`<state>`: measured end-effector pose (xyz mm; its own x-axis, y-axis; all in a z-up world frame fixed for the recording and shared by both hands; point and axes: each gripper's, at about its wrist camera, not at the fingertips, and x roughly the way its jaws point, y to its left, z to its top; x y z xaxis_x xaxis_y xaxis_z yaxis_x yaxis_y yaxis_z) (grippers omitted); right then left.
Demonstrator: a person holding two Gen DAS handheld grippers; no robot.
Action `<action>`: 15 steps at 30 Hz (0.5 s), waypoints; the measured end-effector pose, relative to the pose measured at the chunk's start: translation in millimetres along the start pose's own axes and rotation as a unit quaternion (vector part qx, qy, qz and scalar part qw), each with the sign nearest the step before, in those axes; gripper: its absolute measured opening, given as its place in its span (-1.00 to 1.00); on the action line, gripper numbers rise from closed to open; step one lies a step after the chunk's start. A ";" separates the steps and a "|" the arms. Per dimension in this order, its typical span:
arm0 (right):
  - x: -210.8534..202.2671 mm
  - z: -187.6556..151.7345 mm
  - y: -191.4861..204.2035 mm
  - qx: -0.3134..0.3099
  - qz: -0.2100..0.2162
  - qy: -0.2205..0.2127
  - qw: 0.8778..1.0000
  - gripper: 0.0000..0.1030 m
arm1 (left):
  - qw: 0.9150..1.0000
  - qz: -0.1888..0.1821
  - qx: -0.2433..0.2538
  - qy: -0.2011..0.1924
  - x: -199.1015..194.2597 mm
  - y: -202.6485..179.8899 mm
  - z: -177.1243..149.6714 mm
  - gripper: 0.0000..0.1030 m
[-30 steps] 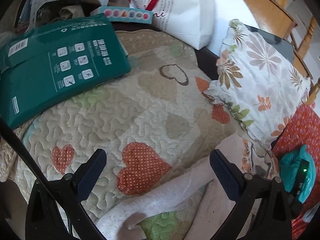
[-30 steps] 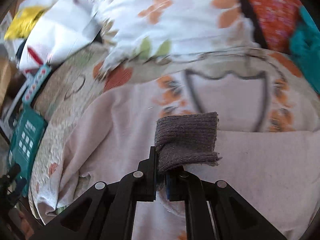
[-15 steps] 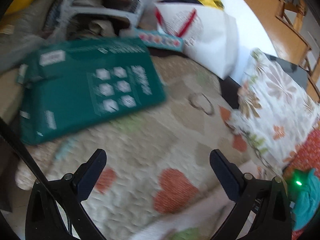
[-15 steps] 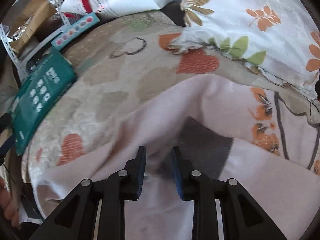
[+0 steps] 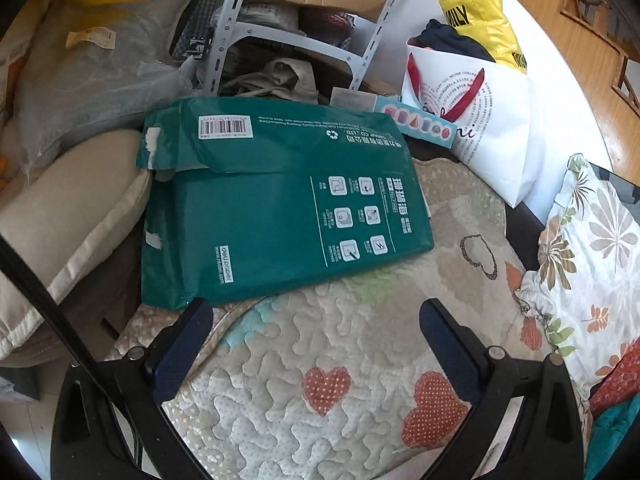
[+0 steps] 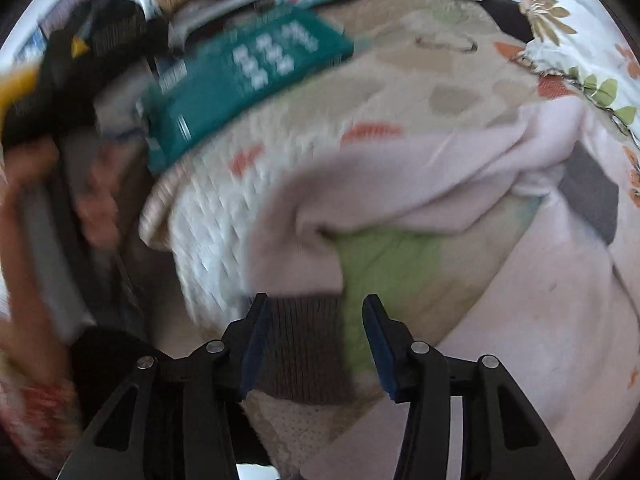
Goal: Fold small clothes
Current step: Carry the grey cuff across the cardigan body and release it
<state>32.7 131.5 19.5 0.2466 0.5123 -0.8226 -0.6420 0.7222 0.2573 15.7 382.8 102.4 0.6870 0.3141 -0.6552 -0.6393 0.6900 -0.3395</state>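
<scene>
Looks like somebody's lived-in home, probably a bedroom or spare room doubling as storage. There's a quilted heart-print bedspread (image 5: pixel 360 344) with a floral pillow (image 5: pixel 592 264) at its right edge, a beige cushion (image 5: pixel 68 216) on the left, a metal shelf rack (image 5: pixel 296 36) stuffed with boxes, shopping bags (image 5: pixel 496 120) past the far edge, and wood flooring (image 5: pixel 580 40).

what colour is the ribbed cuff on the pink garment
Dark brown-grey ribbed cuff on the pink garment; right wrist view shows it best.
</scene>
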 end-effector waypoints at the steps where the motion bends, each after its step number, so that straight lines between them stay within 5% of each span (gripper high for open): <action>1: 8.8 -3.6 5.0 -0.005 -0.017 0.008 1.000 -0.03 | 1.000 0.000 0.002 0.000 0.5 -1.8 -0.9 0.99; 2: 8.6 -5.2 9.5 -0.010 -0.030 -0.002 1.000 -0.35 | 1.000 -0.001 0.004 0.001 0.9 -3.4 -1.5 0.99; 3: 7.1 -3.8 10.8 -0.010 -0.021 0.002 1.000 -0.88 | 1.000 -0.002 0.007 0.003 0.9 -5.3 -2.7 0.99; 6: -19.1 7.4 0.0 0.019 0.005 -0.015 1.000 -0.89 | 1.000 -0.008 0.017 0.008 1.5 -13.9 -7.6 0.99; 11: -123.7 25.4 -49.9 0.070 -0.037 -0.109 0.991 -0.89 | 0.998 -0.035 0.046 0.020 -0.3 -38.7 -22.0 0.99; 15: -197.9 3.4 -128.2 0.158 -0.094 -0.148 0.972 -0.89 | 0.993 -0.063 0.094 0.038 -1.3 -75.1 -40.9 0.99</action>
<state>68.7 -60.9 151.1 0.5654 0.4353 -0.7006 -0.3226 0.8985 0.2978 48.7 303.9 101.1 0.7249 0.1735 -0.6666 -0.4695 0.8326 -0.2939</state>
